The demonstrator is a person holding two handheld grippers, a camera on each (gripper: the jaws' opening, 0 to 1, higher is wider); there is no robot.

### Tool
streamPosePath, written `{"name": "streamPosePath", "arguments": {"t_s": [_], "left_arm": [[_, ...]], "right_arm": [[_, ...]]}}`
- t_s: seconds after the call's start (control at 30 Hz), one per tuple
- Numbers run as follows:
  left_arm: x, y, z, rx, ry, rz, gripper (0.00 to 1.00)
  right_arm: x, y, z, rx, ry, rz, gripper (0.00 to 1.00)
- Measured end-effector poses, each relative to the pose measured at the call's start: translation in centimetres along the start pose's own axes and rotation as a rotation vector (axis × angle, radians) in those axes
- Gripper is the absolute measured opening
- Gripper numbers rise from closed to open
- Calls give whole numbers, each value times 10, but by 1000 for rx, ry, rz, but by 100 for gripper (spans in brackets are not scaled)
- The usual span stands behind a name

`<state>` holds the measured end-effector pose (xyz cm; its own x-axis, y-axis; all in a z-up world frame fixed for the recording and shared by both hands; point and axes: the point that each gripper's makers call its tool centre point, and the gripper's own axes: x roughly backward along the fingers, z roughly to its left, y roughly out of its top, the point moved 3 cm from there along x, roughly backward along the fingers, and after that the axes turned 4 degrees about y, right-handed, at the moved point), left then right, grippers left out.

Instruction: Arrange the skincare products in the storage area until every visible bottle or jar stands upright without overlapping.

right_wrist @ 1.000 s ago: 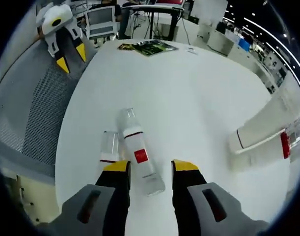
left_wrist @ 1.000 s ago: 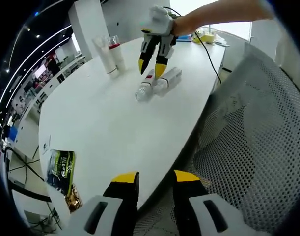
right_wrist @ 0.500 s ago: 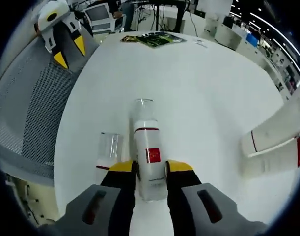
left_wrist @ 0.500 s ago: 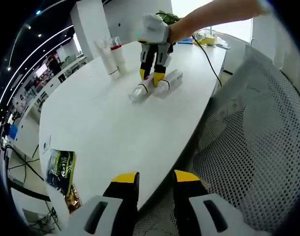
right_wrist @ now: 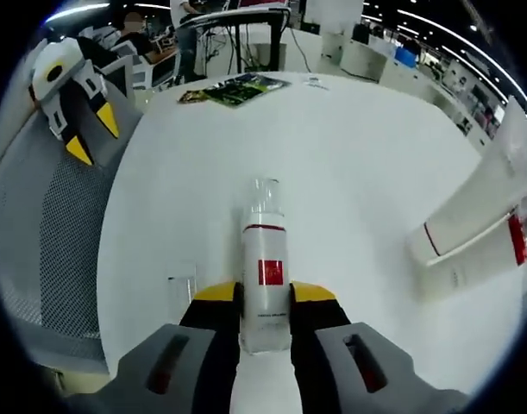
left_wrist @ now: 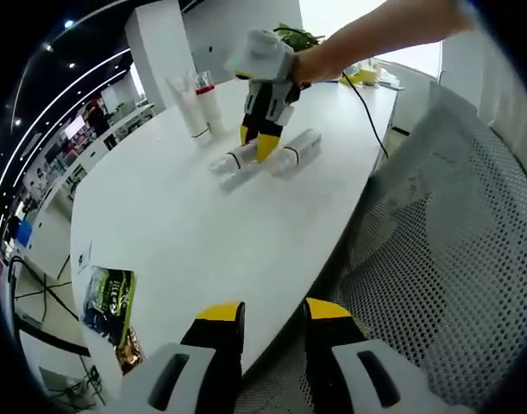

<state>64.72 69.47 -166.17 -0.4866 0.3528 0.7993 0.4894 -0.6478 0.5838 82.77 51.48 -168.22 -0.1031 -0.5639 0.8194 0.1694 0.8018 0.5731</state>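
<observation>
Right gripper [right_wrist: 263,293]: its yellow-tipped jaws are clamped on the lower body of a clear bottle [right_wrist: 264,272]. Seen from the left gripper view, the same gripper [left_wrist: 255,145] comes in from the far side of the table, held by a person's bare arm [left_wrist: 367,34].
Clear bottle: it has a red square label and a thin red band near its clear cap, which points away from the right gripper's camera. From the left gripper view the bottle [left_wrist: 228,161] lies tilted, close to the white table [left_wrist: 203,233]; whether it touches the top cannot be told.
Second bottle: a clear bottle [left_wrist: 296,151] lies on its side just beside the held one.
Left gripper [left_wrist: 273,317]: its jaws stand apart with nothing between them, over the table's near edge.
Mesh chair: a grey mesh chair [left_wrist: 436,259] stands beside the table.
Tubes: two white tubes [left_wrist: 197,105] stand upright, close together, beyond the bottles; one has a red part.
Packet: a green printed packet [left_wrist: 108,297] lies flat near the table's edge, well apart from the bottles.
</observation>
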Motion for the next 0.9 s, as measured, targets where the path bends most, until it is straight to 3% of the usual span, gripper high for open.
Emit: {"name": "streamPosePath", "arguments": {"t_s": [0.4, 0.67, 0.9], "left_arm": [[2, 2, -1, -16, 8, -20, 28], [5, 9, 2, 30, 15, -56, 28], [6, 13, -1, 26, 2, -77, 28]], "right_arm": [[30, 45, 4, -113, -130, -210, 19], [63, 82, 29, -182, -178, -435, 19], [79, 94, 53, -191, -214, -506, 19]]}}
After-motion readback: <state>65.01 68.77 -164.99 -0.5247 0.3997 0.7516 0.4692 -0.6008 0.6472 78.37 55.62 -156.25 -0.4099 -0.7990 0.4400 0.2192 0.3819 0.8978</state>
